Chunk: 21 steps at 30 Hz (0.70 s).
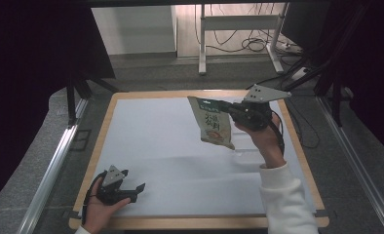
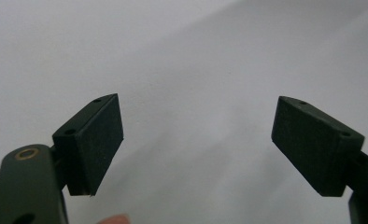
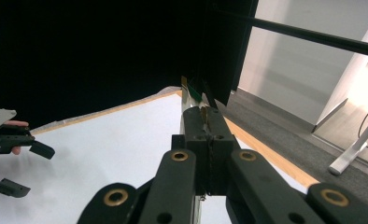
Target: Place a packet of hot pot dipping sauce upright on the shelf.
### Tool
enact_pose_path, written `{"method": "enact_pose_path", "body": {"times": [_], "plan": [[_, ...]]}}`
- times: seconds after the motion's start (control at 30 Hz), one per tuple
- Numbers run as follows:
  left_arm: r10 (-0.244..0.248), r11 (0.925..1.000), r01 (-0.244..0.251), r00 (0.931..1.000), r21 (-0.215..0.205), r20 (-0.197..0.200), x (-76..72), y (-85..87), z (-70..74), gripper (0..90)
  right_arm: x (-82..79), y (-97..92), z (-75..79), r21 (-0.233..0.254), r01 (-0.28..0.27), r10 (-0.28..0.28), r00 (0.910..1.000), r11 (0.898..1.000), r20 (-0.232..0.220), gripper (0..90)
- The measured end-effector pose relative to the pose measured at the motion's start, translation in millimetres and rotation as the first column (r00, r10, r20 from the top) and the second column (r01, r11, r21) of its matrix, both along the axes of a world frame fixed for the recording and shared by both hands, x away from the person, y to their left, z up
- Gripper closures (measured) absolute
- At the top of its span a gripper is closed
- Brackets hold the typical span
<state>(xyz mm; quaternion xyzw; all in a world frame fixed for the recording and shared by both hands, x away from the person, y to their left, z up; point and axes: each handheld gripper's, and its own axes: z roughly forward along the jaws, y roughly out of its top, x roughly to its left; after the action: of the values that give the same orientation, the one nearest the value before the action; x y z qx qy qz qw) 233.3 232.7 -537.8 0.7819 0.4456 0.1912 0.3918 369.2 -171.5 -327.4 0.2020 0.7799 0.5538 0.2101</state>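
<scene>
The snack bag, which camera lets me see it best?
The high view. There the snack bag hangs face-on above the table, so its printed front shows, with its top edge pinched by the right hand-held gripper. The right gripper view catches just its thin edge between the shut jaws. The left gripper view looks at the white tabletop.

A flat snack pouch (image 1: 212, 123), pale olive with dark printed characters and a picture of food near its lower end, hangs upright and slightly tilted in the air. Its top edge is pinched between the right gripper's fingers (image 3: 218, 126), and the rest dangles below them, clear of the tabletop (image 1: 156, 146).
</scene>
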Motion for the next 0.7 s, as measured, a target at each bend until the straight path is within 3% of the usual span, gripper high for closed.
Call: {"method": "enact_pose_path", "body": {"times": [0.7], "plan": [[0.006, 1.0000, -0.006, 1.0000, 0.000, -0.003, 1.6, 3.9, 0.2, 16.7, 14.9, -27.4, 2.0, 0.025, 0.072, -0.071, 0.9969, 0.997, -0.032, 89.4]]}}
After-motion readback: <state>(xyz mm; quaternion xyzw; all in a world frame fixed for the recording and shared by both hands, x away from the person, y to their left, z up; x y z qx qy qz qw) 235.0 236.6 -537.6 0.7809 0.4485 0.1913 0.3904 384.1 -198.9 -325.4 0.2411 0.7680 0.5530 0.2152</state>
